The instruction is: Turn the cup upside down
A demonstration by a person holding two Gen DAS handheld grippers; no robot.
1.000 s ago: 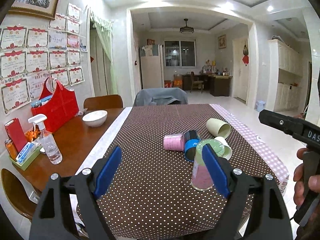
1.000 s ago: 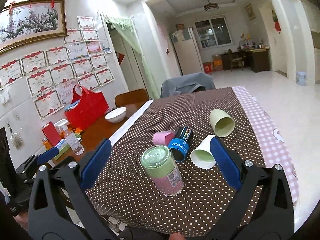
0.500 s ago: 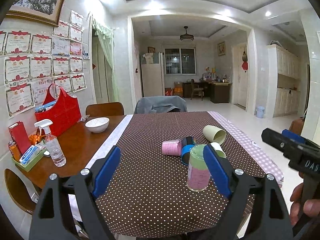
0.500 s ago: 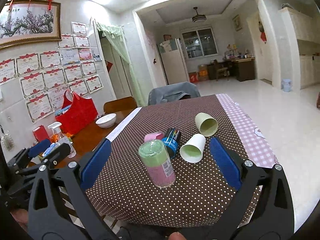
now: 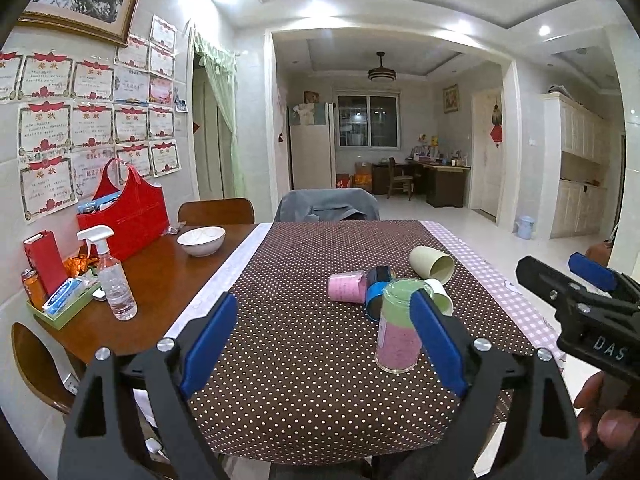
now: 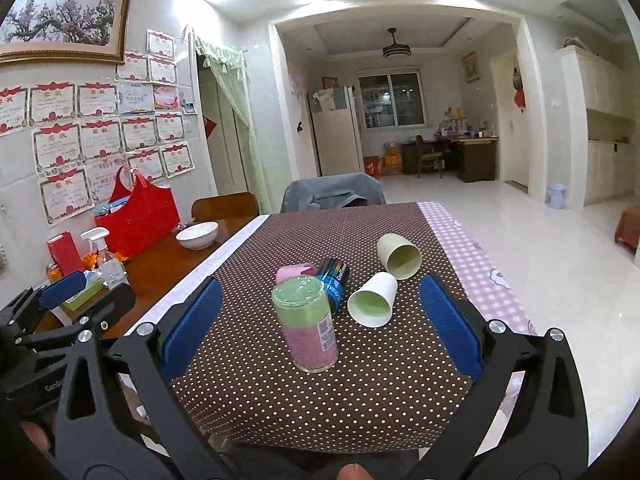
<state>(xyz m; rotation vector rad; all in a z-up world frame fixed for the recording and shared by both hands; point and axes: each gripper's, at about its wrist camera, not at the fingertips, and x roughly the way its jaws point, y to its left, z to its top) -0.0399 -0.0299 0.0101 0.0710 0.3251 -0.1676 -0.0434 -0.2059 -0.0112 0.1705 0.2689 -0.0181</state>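
A green-and-pink cup (image 6: 308, 324) stands upside down, mouth on the dotted tablecloth (image 6: 360, 392), near the table's front; it also shows in the left wrist view (image 5: 400, 326). Behind it lie a pink cup (image 5: 346, 287), a black-and-blue cup (image 5: 376, 290), a white cup (image 6: 374, 300) and a pale green cup (image 6: 400, 257), all on their sides. My right gripper (image 6: 320, 328) is open and empty, held back above the table's front edge. My left gripper (image 5: 322, 344) is open and empty, also back from the cups.
A white bowl (image 5: 201, 240), a spray bottle (image 5: 114, 280), a red bag (image 5: 128, 212) and a green tray (image 5: 60, 304) sit on the bare wood at the left. Chairs stand at the far end (image 5: 328, 206) and the left side.
Both grippers have pulled back and up from the table, so the cups look smaller and farther. The cups have not moved.
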